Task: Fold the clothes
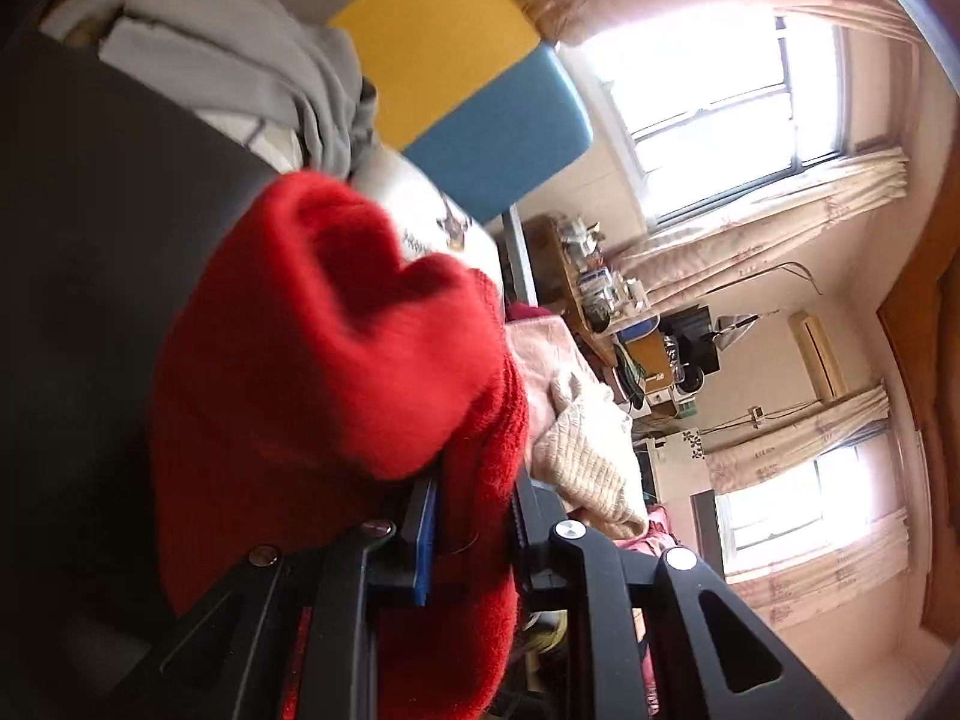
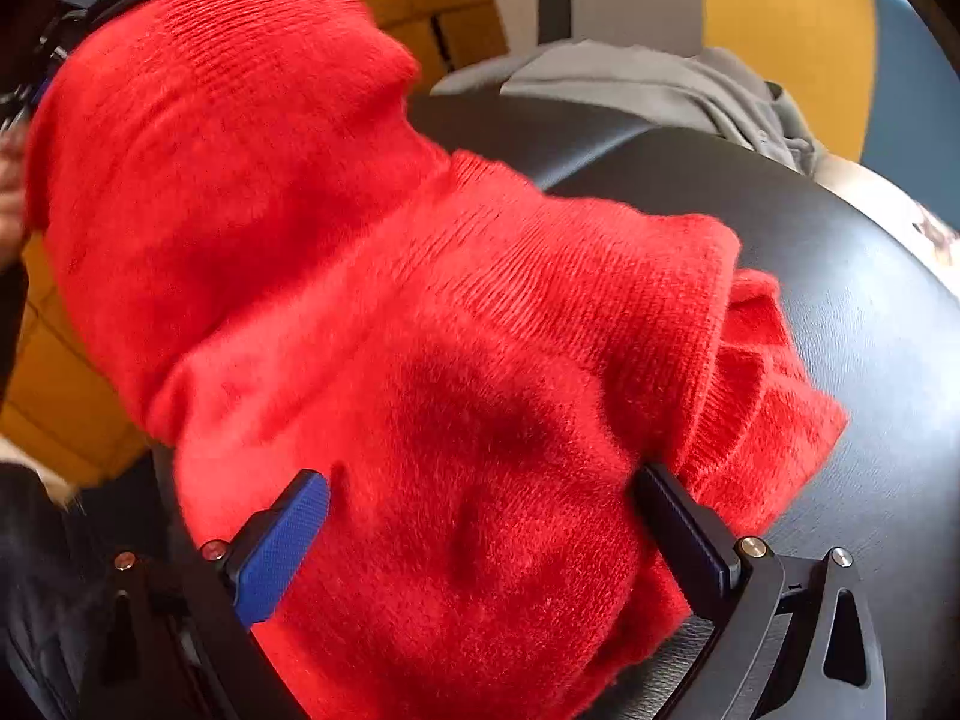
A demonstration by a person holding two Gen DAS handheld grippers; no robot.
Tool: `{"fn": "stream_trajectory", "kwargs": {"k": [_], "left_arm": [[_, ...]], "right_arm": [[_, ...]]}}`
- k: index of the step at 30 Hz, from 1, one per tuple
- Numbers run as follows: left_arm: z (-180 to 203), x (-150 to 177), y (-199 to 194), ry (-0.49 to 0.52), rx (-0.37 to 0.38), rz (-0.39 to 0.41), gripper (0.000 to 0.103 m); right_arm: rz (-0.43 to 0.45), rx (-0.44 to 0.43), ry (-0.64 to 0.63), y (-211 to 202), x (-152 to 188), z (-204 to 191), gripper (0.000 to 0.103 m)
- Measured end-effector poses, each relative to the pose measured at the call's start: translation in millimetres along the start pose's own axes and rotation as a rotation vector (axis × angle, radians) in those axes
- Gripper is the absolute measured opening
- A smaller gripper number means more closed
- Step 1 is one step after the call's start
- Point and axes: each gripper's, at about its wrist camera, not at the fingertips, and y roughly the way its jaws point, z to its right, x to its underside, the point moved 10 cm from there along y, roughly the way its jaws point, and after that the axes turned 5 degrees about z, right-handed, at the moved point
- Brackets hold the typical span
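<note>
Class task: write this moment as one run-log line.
left gripper: shut on red sweater | right gripper: jaws wide, astride it | surface: black table

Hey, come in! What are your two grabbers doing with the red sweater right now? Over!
Left gripper shut on red sweater, lifting one end. Right gripper fingers wide, straddling the sweater on the black surface. Grey garment behind, not blocking.

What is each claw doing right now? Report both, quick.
Left claw: closed on the red sweater.
Right claw: jaws wide, sweater bulk between them; grip cannot be told.
</note>
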Motion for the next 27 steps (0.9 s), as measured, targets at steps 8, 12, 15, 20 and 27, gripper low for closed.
{"fn": "stream_trajectory", "kwargs": {"k": [8, 12, 15, 20, 27], "left_arm": [[4, 43, 110, 0.012, -0.207, -0.193, 0.020], [-11, 54, 143, -0.096, -0.271, -0.269, 0.022], [-8, 54, 146, -0.133, -0.294, -0.287, 0.023], [28, 57, 136, -0.160, -0.226, -0.330, 0.023], [79, 49, 95, 0.051, -0.137, -0.294, 0.024]], "right_arm": [[0.103, -0.025, 0.039, -10, 8, 0, 0.103], [0.156, -0.060, 0.081, -13, 7, 1, 0.103], [0.165, -0.059, 0.078, -14, 9, 0, 0.103], [0.185, -0.064, 0.079, -18, 11, -2, 0.103], [0.205, 0.004, 0.093, -52, 30, 2, 0.103]]}}
